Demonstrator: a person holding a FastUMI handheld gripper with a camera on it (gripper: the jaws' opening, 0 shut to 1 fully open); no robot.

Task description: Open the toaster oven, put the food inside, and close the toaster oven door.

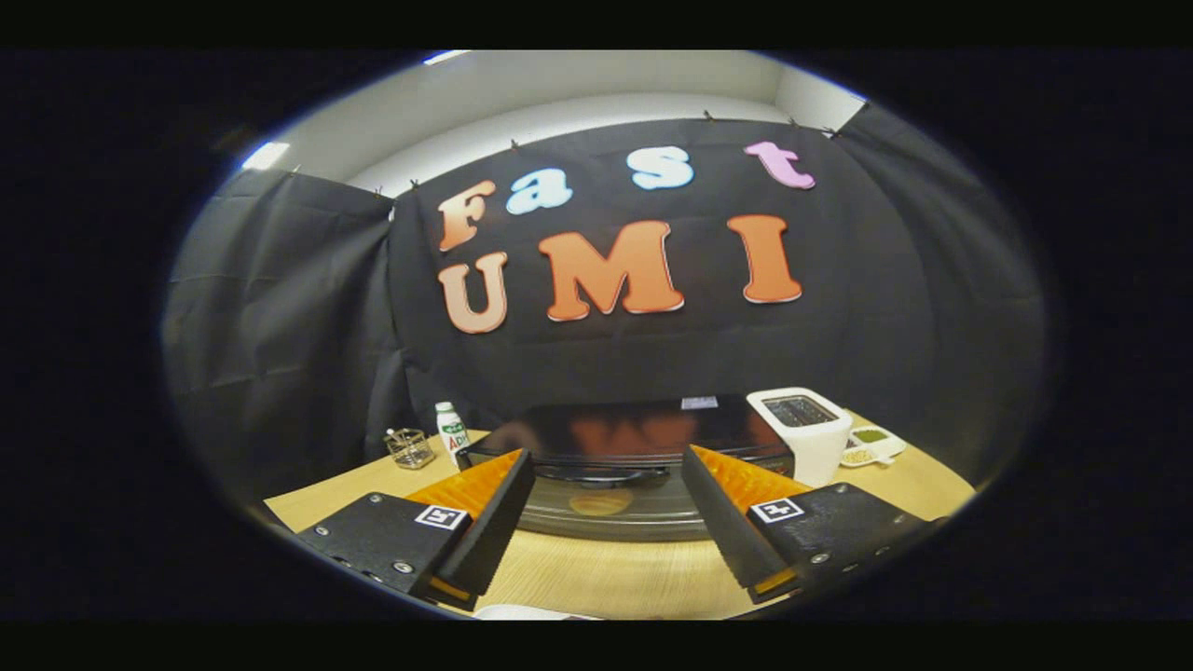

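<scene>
While gripper gapes | toaster oven shut | glass jar contents unclear

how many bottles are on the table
1. A small white bottle stands left of the toaster oven, beside a glass jar, beyond the open fingers. Others may be hidden behind the oven or the white toaster.

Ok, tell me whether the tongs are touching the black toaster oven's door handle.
Apart. The gripper view shows the open tongs short of the black toaster oven, its handle lying beyond them.
</scene>
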